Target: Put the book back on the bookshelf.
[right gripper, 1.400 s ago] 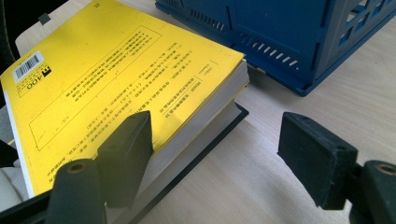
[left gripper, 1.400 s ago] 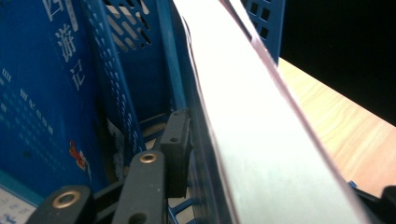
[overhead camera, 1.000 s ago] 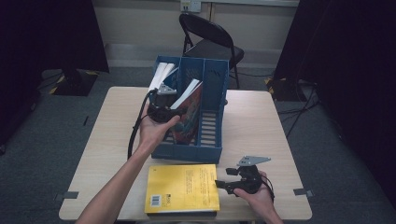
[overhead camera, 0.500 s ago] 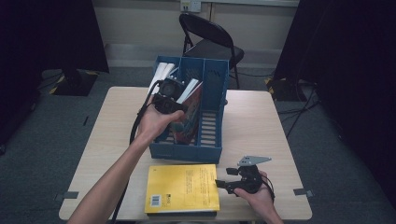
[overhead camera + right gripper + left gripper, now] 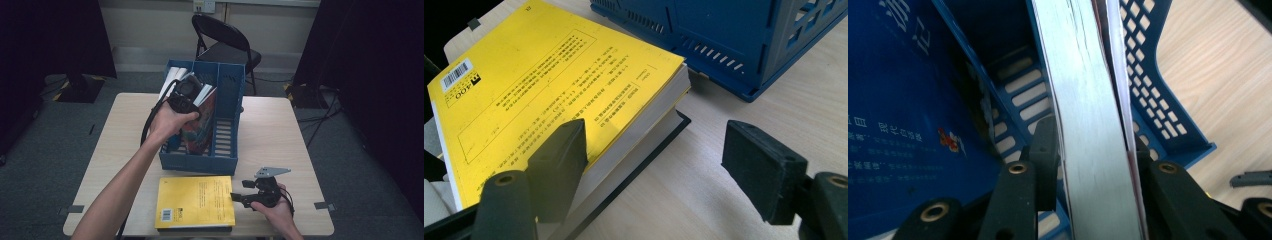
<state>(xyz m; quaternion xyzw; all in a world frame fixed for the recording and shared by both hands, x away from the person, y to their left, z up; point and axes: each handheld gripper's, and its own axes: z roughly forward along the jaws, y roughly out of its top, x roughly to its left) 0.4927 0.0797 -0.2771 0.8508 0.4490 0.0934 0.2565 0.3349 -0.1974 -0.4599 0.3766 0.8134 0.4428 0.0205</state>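
My left gripper (image 5: 186, 96) is shut on a thick book (image 5: 202, 125) with a red illustrated cover. The book stands tilted in a middle slot of the blue file rack (image 5: 229, 95). In the left gripper view the two pads (image 5: 1045, 159) clamp the book's white page edge (image 5: 1088, 120) from both sides. My right gripper (image 5: 237, 196) rests open at the table's near right, pointing at a yellow book (image 5: 196, 202) that lies flat. In the right gripper view one pad (image 5: 560, 162) hangs over the yellow book's (image 5: 549, 85) corner and the other over bare table.
A dark-edged book (image 5: 646, 152) lies under the yellow one. More white-edged books (image 5: 172, 80) lean in the rack's left slots, and a blue cover (image 5: 903, 115) sits beside the held book. A black folding chair (image 5: 225, 45) stands behind the wooden table (image 5: 280, 130).
My left hand has moved away from me and up over the rack, carrying the top of the red-covered book with it. The right gripper has stayed where it was.
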